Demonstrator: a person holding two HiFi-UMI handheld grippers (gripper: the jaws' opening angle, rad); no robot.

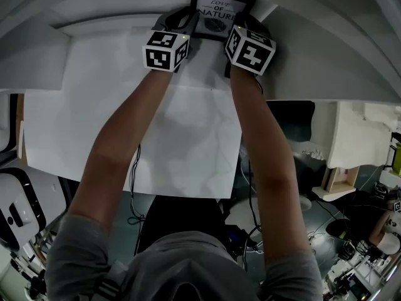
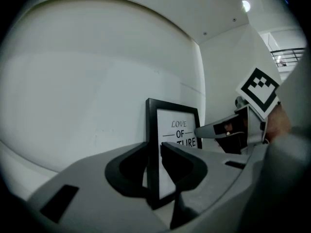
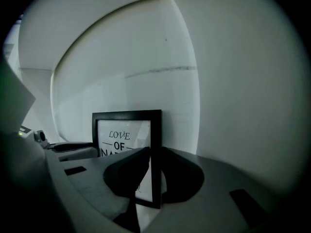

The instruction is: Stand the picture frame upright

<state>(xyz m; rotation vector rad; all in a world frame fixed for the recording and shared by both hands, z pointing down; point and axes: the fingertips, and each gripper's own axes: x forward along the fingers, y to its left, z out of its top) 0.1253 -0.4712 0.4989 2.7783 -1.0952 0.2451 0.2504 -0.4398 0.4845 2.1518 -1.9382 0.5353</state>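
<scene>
While L claw (image 2: 154,149) & R claw (image 3: 154,154) clamp picture frame (image 1: 220,8) edges, its lower text's hidden.

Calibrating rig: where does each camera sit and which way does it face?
Head view: on the person's head, facing steeply down at the white table; both forearms, the left gripper and the right gripper show.
Left gripper view: on the left gripper, along its jaws, shut on the picture frame at its left edge; the right gripper at right.
Right gripper view: on the right gripper, along its jaws, shut on the frame's right edge; the left gripper at left.
Shared: all three see the frame, upright by the wall.
</scene>
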